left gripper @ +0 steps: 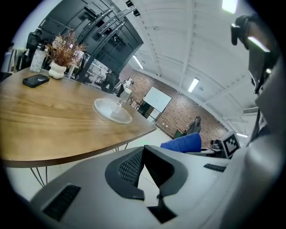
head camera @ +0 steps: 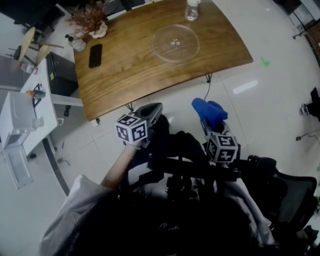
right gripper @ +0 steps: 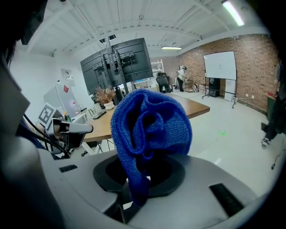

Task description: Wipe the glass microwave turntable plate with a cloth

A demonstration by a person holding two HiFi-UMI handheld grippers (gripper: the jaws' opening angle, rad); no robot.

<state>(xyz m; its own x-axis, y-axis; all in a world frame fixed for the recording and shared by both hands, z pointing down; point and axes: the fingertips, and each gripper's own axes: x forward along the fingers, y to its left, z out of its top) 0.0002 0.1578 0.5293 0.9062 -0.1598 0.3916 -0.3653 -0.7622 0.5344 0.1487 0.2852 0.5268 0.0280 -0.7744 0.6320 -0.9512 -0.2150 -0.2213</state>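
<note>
The clear glass turntable plate (head camera: 176, 43) lies flat on the far right part of the wooden table (head camera: 130, 70); the left gripper view shows the plate (left gripper: 112, 111) near the table's right edge. Both grippers hang over the floor, short of the table's near edge. My left gripper (head camera: 152, 111) (left gripper: 143, 154) is shut with nothing in it. My right gripper (head camera: 212, 122) (right gripper: 143, 172) is shut on a bunched blue cloth (head camera: 210, 111) (right gripper: 149, 127), which stands up out of the jaws. The cloth (left gripper: 183, 143) also shows at the right of the left gripper view.
On the table are a black phone (head camera: 95, 55), a vase of dried flowers (head camera: 92, 22), a small jar (head camera: 77, 44) and a glass jar (head camera: 192, 10) behind the plate. A white cabinet (head camera: 22, 120) stands at left, a black chair (head camera: 295, 195) at right.
</note>
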